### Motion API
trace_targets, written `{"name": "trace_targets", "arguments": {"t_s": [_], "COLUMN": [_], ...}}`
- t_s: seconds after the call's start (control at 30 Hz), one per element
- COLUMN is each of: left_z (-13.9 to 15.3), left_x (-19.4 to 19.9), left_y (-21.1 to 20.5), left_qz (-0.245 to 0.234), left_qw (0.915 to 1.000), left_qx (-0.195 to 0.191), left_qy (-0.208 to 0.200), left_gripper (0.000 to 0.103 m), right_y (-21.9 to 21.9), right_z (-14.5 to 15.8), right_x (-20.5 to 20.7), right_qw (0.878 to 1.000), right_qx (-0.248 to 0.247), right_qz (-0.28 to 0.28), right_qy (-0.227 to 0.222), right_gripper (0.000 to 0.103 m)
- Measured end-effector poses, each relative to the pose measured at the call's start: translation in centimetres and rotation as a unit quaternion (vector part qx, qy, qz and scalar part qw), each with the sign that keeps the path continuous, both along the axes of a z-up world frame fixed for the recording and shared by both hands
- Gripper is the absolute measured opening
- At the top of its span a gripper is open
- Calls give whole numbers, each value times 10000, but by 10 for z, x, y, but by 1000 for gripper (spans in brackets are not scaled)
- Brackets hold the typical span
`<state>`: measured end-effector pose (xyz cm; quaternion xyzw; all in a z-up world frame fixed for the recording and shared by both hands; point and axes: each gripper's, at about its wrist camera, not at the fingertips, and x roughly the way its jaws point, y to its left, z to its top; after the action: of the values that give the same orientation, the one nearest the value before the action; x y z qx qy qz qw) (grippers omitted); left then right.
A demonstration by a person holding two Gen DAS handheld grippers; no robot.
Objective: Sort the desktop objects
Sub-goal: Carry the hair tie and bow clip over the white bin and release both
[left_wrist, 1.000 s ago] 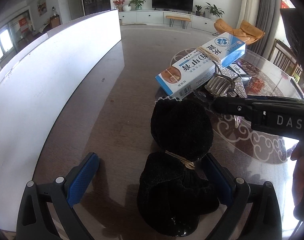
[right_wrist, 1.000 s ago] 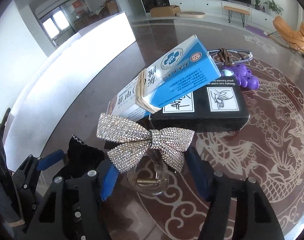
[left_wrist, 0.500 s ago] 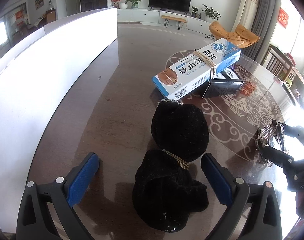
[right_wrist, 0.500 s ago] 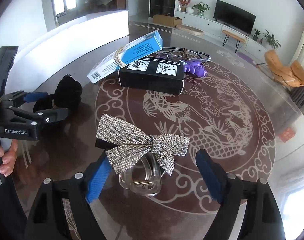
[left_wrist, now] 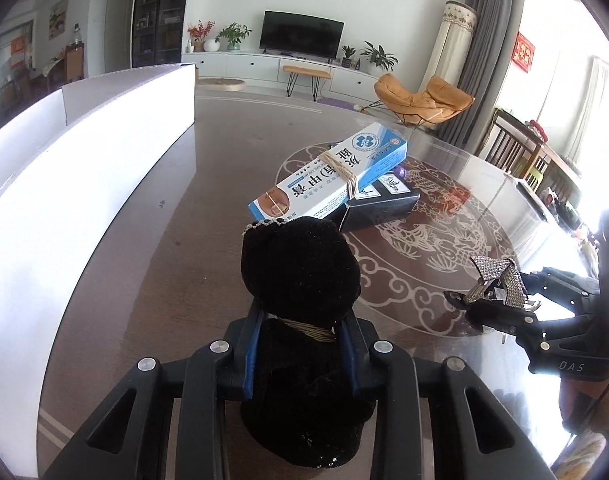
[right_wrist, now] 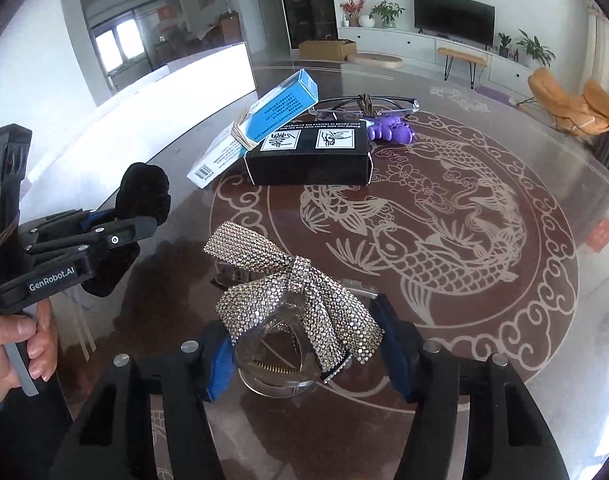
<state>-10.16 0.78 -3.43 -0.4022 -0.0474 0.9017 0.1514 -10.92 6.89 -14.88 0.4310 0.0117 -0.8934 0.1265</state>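
Black velvet fills the left gripper point(left_wrist: 300, 356): its pads pinch the bow point(left_wrist: 300, 280) at the tied waist, jaws having just closed on it, beside the white box point(left_wrist: 84, 168). The right gripper point(right_wrist: 304, 356) clamps the clear clip under the rhinestone bow point(right_wrist: 292, 292), its jaws having just narrowed, nearer the person than the white box. Judged step: both pieces secured for sorting. Next comes carrying each to its place, presumably the white box, without losing either. A second ago the left jaws stood wide and the rhinestone bow lay by the black carton point(right_wrist: 308, 156).
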Motion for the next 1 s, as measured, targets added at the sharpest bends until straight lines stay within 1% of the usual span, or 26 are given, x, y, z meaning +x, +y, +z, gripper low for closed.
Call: {"name": "trace_targets", "arguments": {"t_s": [0.1,0.2,0.27,0.33,0.4,0.47,0.53,0.63,0.7,0.77,0.83,0.87,0.9,0.93,0.97,1.0], "left_z": [24,63,95,119,131,132,123,98,79,59,43,44,45,46,49,53], "left_x": [11,17,15,12,3,-8,-19,-30,-36,-38,-38,-34,-28,-24,-19,-13], "left_y": [-21,-53,-84,-123,-167,-212,-248,-288,-304,-317,-325,-322,-316,-311,-307,-302], "left_qz": [155,416,678,1062,1482,1895,2261,2608,2789,2964,3058,3064,3037,3029,3047,3067], "left_qw": [9991,9967,9944,9907,9862,9807,9740,9638,9566,9482,9416,9426,9445,9454,9461,9469], "left_qx": [390,638,596,455,336,241,7,-400,-478,-401,-247,-438,-595,-677,-710,-711], "left_qy": [47,287,543,719,653,409,107,-373,-694,-1065,-1389,-1249,-1105,-996,-844,-659], "left_gripper": [32,32,32,32,32,32,32,32,34,39,56,58,70,81,83,83], "right_y": [-4,-27,-53,-87,-129,-175,-224,-291,-327,-351,-367,-370,-368,-363,-355,-345], "right_z": [25,57,80,103,122,136,141,131,114,94,77,71,67,67,69,72], "right_x": [4,-8,-22,-37,-51,-64,-74,-89,-100,-110,-117,-118,-117,-115,-112,-109], "right_qw": [9995,9976,9952,9912,9854,9785,9713,9642,9636,9633,9624,9629,9637,9637,9636,9646], "right_qx": [64,-1,-122,-298,-479,-634,-708,-696,-684,-702,-701,-689,-717,-822,-941,-1012], "right_qz": [108,366,607,906,1249,1632,1999,2405,2523,2584,2622,2601,2563,2536,2500,2436], "right_qy": [294,586,753,923,1049,1093,1081,874,565,213,-130,-207,-202,-149,-69,38], "right_gripper": [61,61,61,61,61,61,61,61,61,63,68,74,80,81,82,86]}}
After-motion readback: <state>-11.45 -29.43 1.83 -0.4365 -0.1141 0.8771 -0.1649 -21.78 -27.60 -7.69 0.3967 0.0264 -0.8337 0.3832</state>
